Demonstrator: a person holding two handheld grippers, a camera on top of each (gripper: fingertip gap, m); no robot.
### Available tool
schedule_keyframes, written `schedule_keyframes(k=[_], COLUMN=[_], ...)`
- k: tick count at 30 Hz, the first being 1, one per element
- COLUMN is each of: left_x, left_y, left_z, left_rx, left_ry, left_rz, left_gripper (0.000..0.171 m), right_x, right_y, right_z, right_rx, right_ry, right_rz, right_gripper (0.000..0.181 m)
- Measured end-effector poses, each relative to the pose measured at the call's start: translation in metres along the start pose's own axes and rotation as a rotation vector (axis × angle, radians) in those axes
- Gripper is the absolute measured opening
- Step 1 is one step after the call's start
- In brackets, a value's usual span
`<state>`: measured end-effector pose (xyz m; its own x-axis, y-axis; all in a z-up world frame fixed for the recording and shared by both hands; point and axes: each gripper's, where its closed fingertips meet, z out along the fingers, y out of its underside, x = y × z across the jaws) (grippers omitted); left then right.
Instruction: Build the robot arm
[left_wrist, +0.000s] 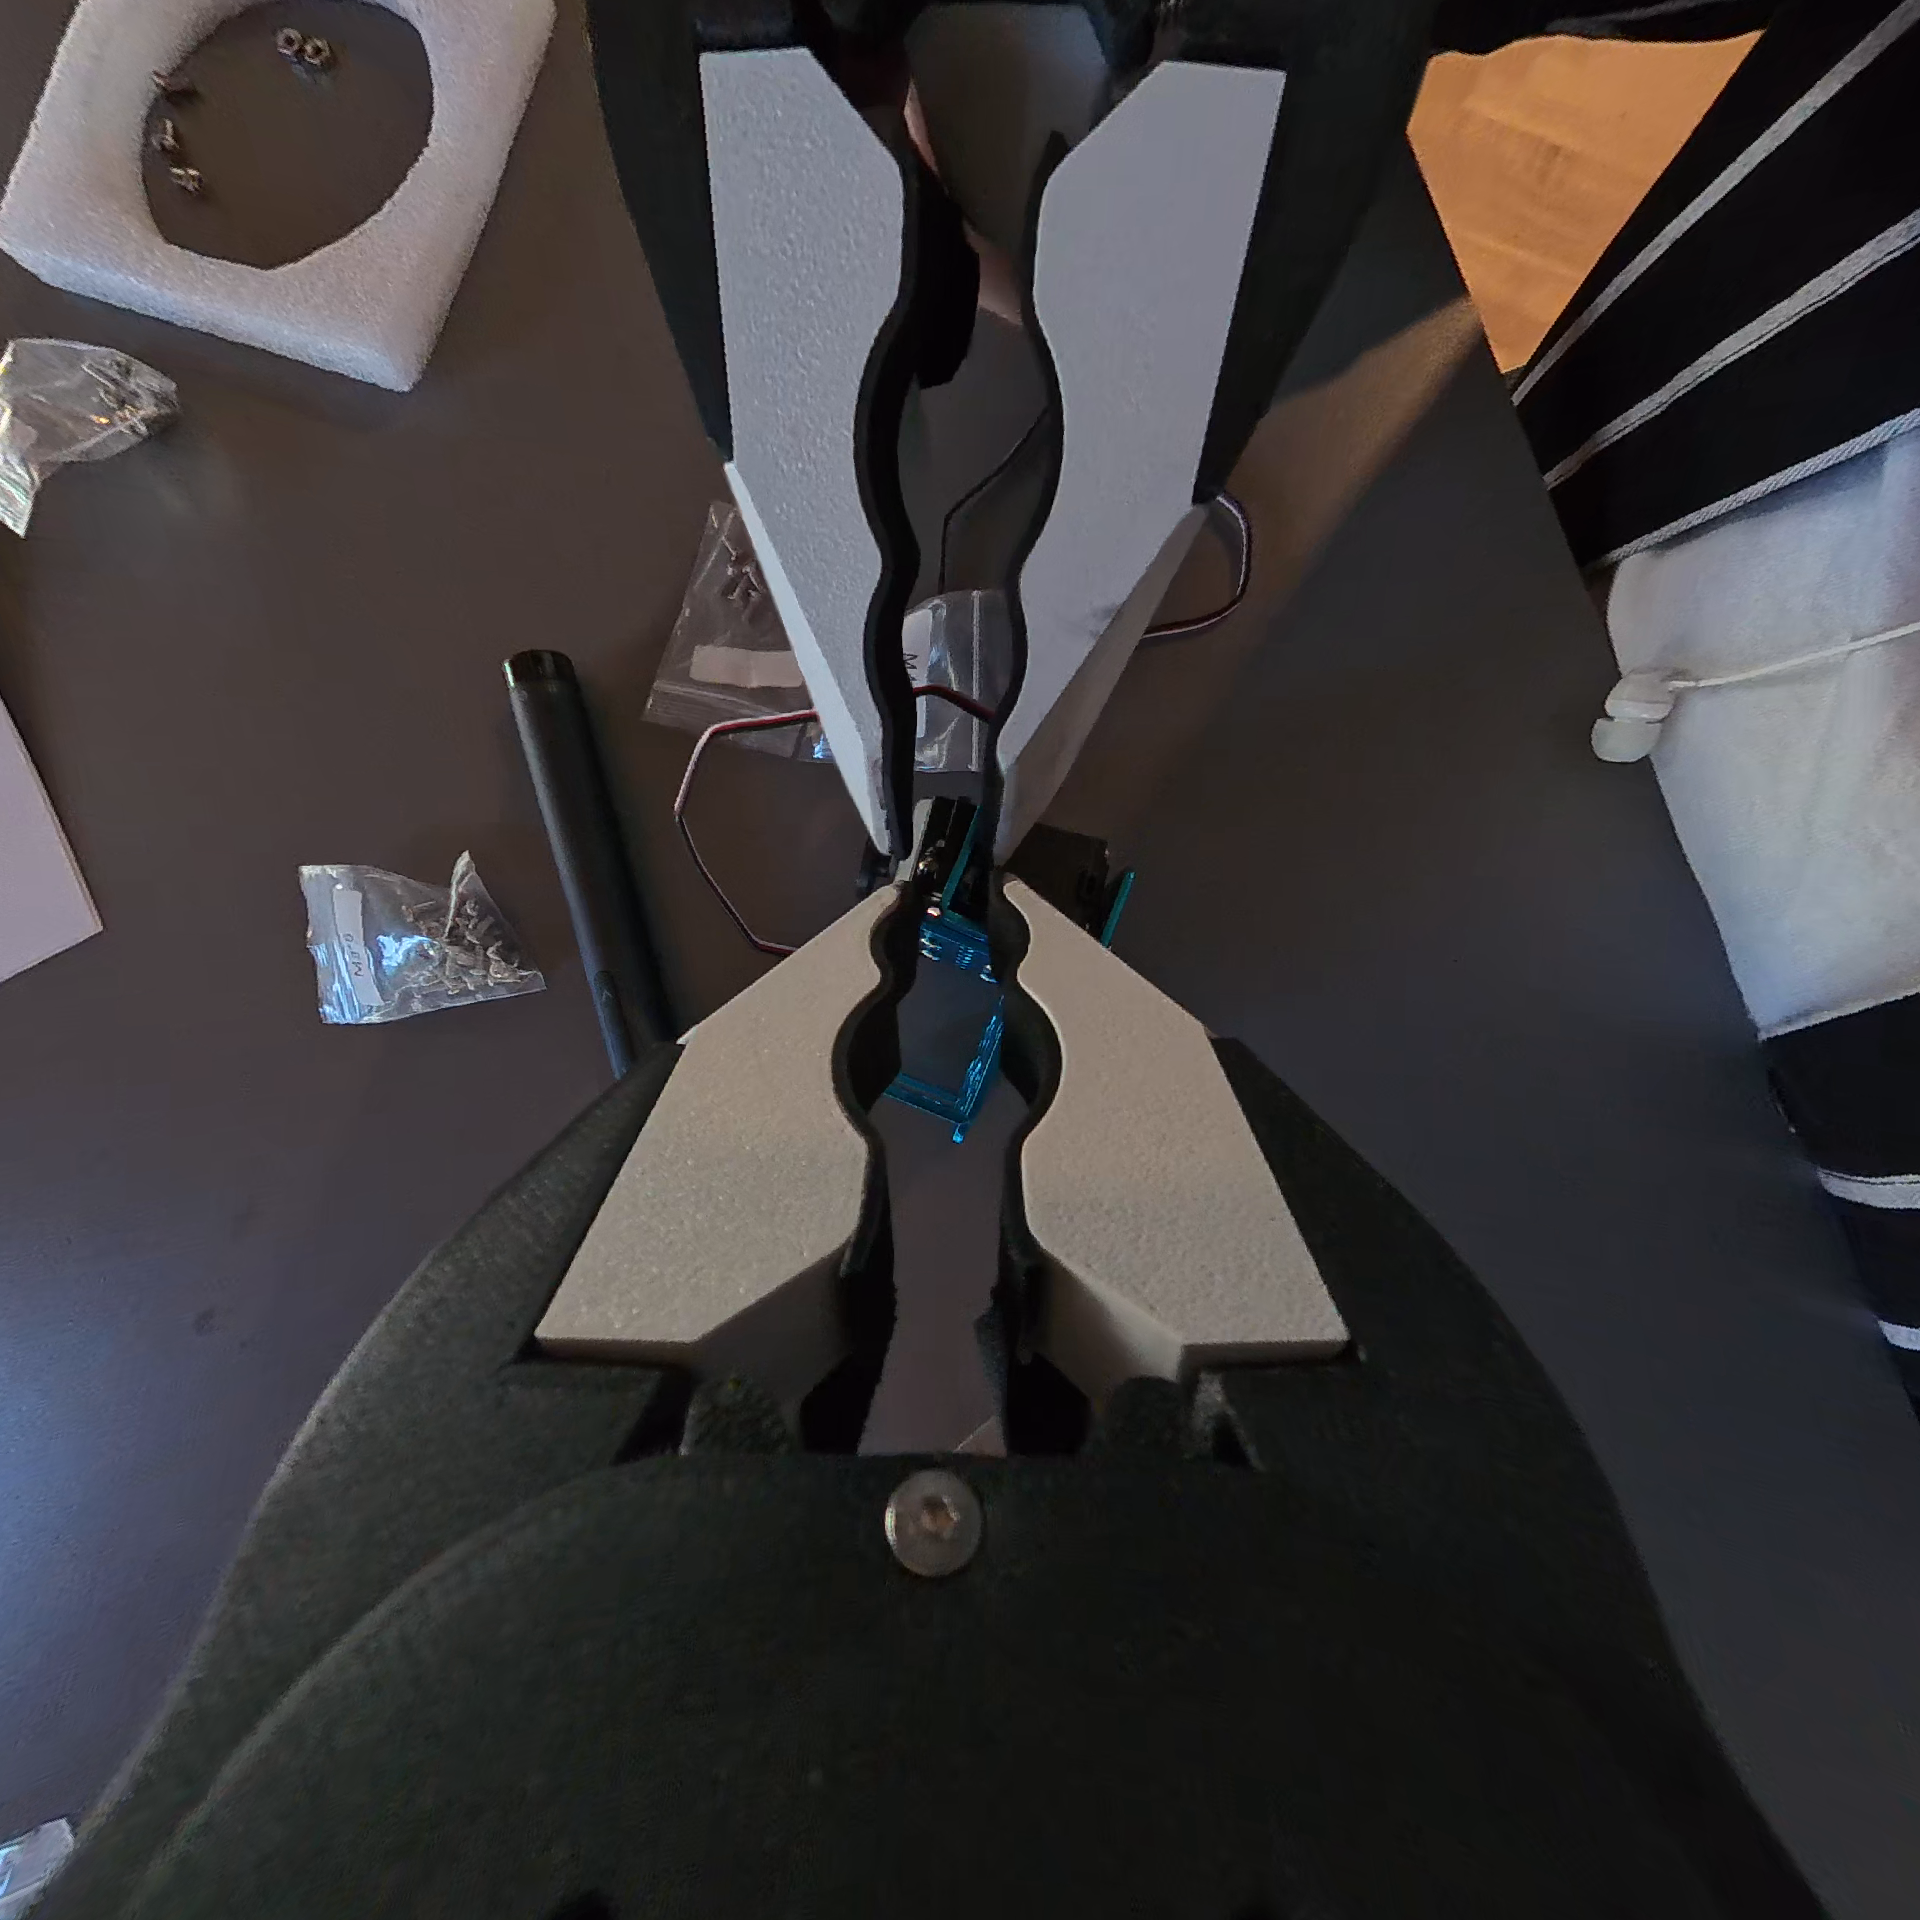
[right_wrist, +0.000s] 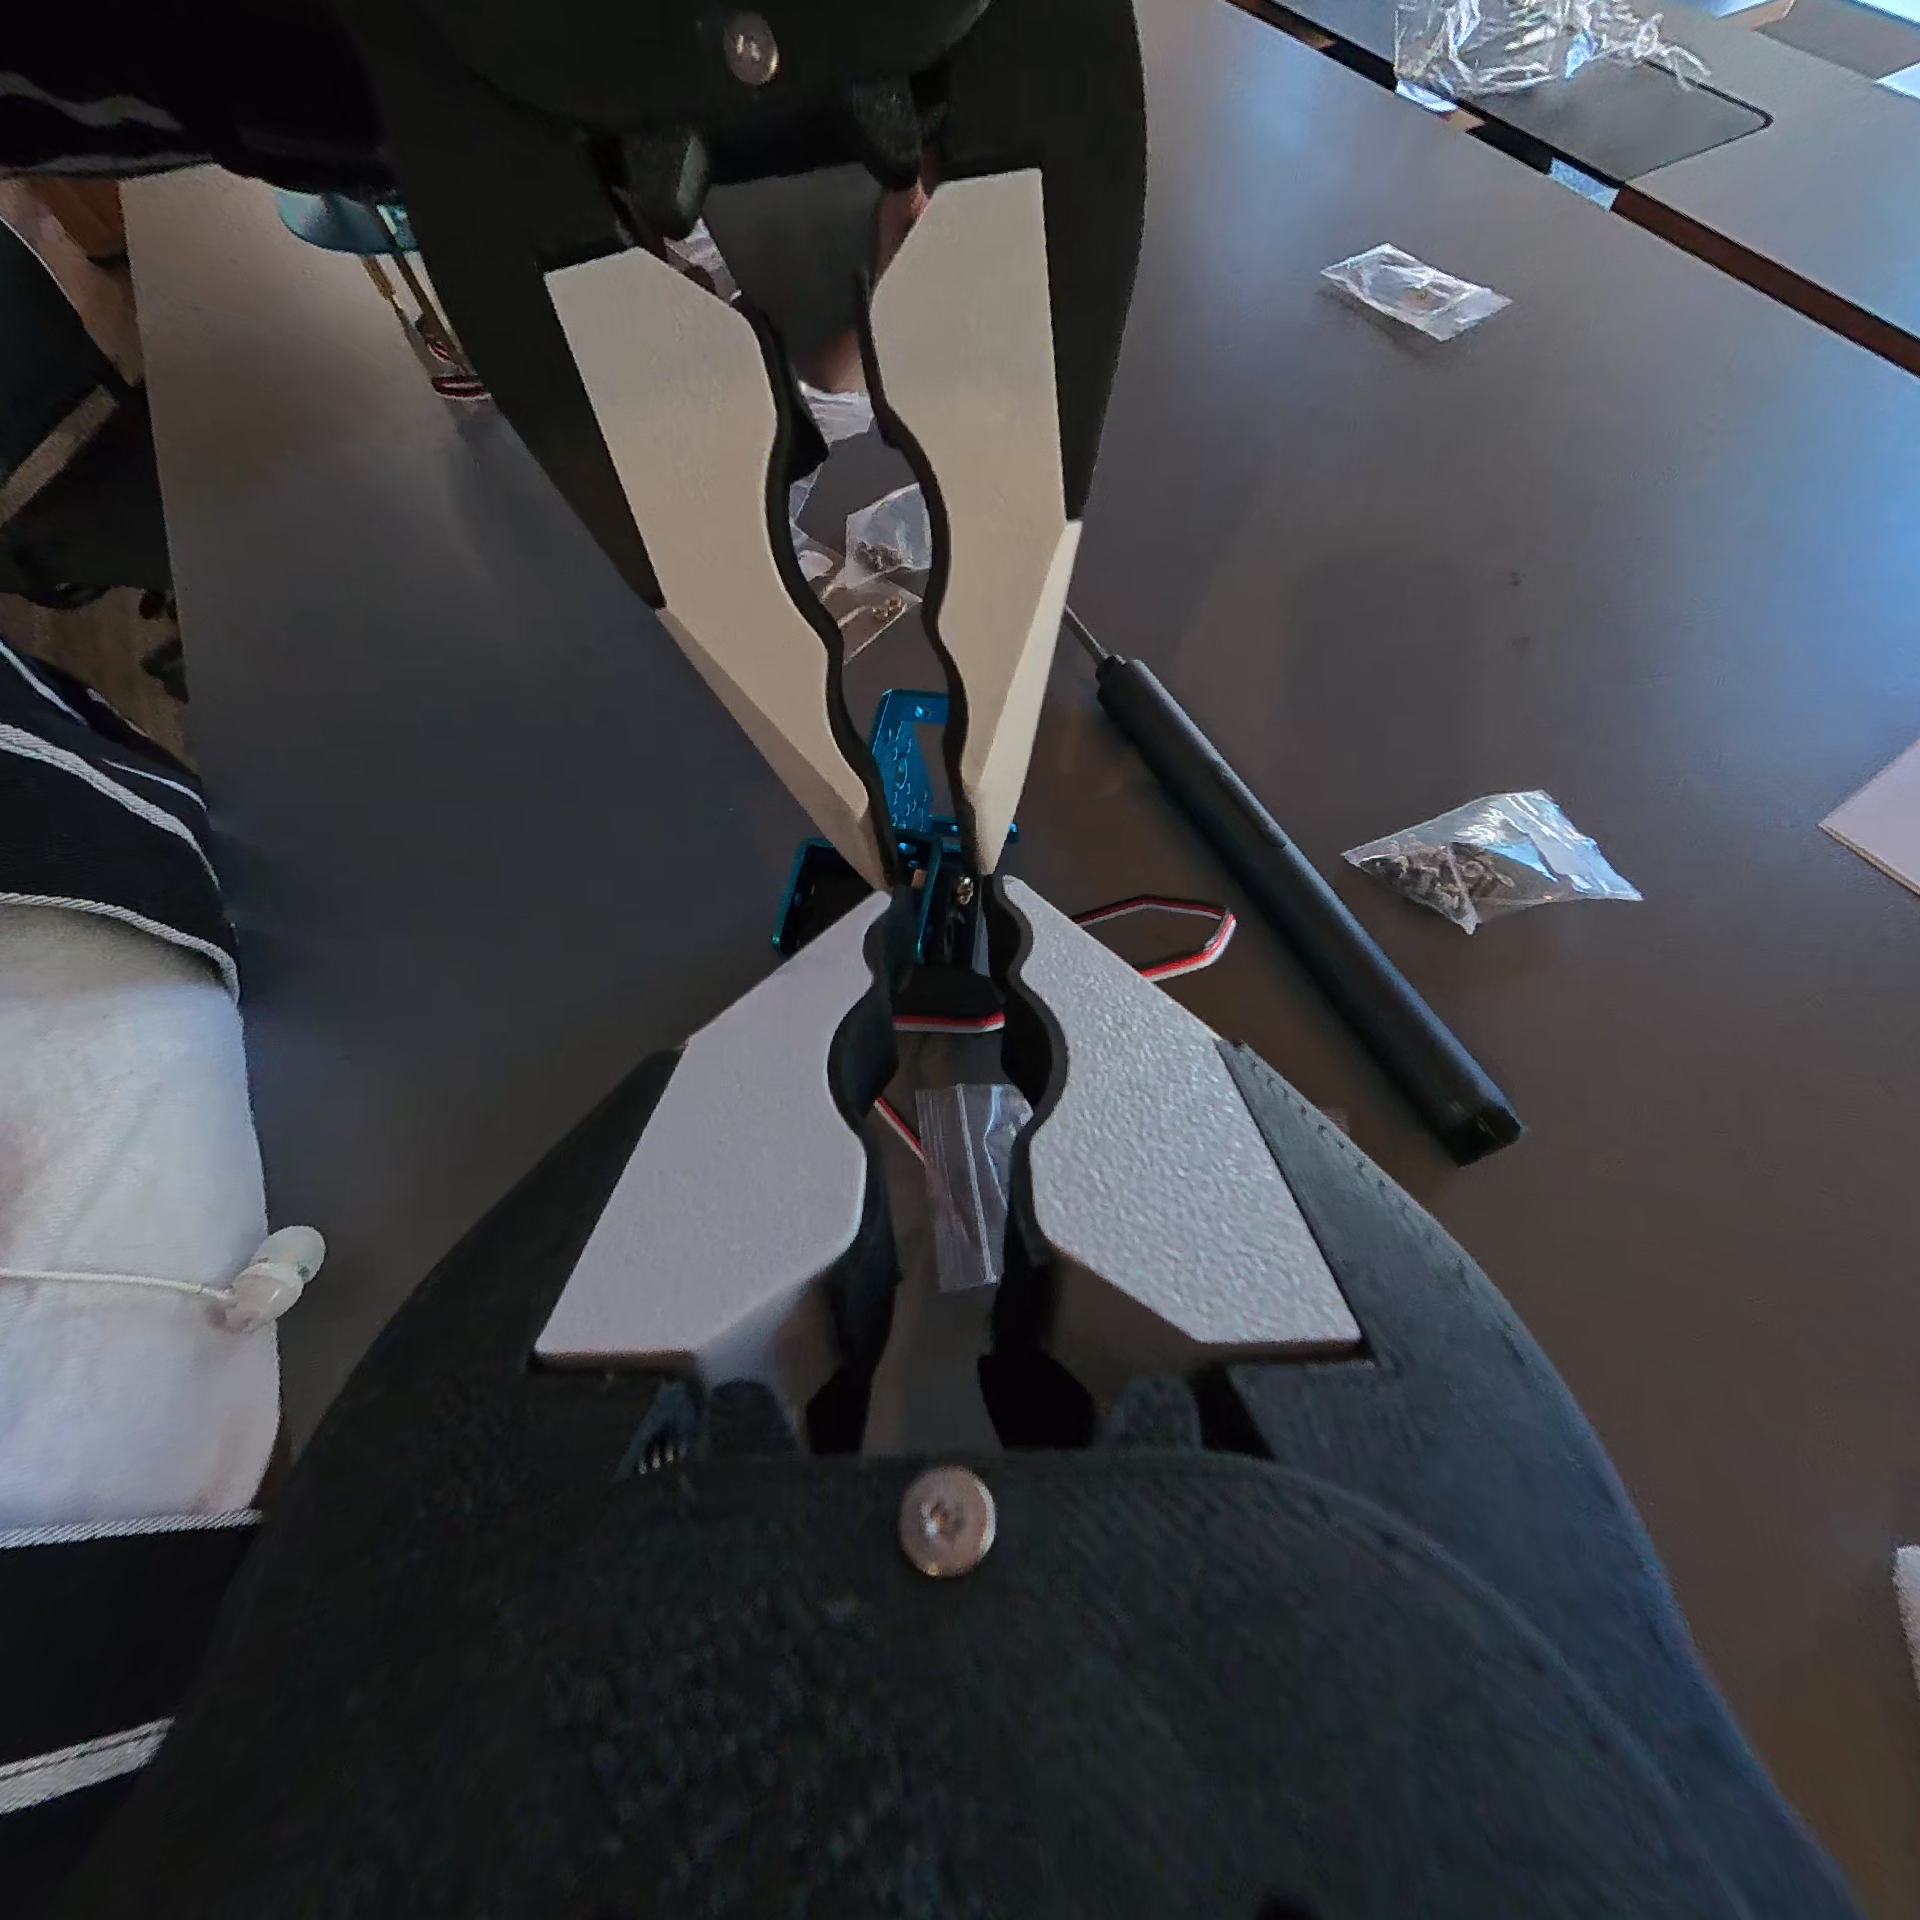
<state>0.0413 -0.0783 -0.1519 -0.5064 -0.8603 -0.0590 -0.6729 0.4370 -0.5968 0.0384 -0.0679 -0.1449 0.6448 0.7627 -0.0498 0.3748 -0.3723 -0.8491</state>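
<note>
Both my grippers meet tip to tip on one small servo-and-bracket assembly above the counter (left_wrist: 1351, 935).

My left gripper (left_wrist: 940, 920) is pinched narrow on the blue bracket (left_wrist: 951, 1049); my right gripper (right_wrist: 940, 914) is narrow on the black servo (right_wrist: 951, 961) with its red-white wire (right_wrist: 1164, 925). Only the left view shows the foam ring (left_wrist: 343, 291); both show the black screwdriver (right_wrist: 1299, 894) and a bag of screws (right_wrist: 1486, 857).

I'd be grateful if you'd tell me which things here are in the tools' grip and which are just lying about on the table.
In hand:
blue bracket, gripped by the left tool
black servo, gripped by the right tool, with its striped wire trailing

Lying about:
black screwdriver
bag of screws
white foam frame
</note>
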Motion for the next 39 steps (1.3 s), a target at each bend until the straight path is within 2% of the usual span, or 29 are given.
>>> schedule_keyframes(k=[3, 9, 16, 21, 30, 34, 39], left_x=[0.0, 0.001, 0.002, 0.001, 0.008, 0.008, 0.023], left_y=[0.0, 0.006, 0.006, 0.007, 0.008, 0.011, -0.001], left_z=[0.0, -0.001, -0.008, -0.016, -0.024, -0.029, -0.044], left_rx=[0.001, -0.017, 0.064, 0.104, 0.199, 0.194, 0.279], left_ry=[-0.002, 0.006, -0.066, -0.135, -0.27, -0.327, -0.397], left_rz=[-0.007, -0.082, -0.182, -0.233, -0.348, -0.376, -0.442], left_gripper=[0.011, 0.038, 0.035, 0.035, 0.036, 0.038, 0.041], right_x=[-0.001, -0.002, -0.008, -0.006, -0.015, -0.015, -0.017], right_y=[0.0, -0.002, 0.001, 0.007, 0.012, 0.01, 0.012], right_z=[-0.002, -0.01, -0.012, -0.011, 0.0, 0.001, -0.003], right_rx=[0.002, 0.032, 0.066, 0.036, 0.03, 0.021, 0.016], right_ry=[0.0, -0.014, -0.083, -0.122, -0.228, -0.264, -0.324], right_rz=[0.011, 0.034, -0.019, -0.084, -0.186, -0.195, -0.224], right_gripper=[0.013, 0.016, 0.024, 0.029, 0.03, 0.028, 0.033])
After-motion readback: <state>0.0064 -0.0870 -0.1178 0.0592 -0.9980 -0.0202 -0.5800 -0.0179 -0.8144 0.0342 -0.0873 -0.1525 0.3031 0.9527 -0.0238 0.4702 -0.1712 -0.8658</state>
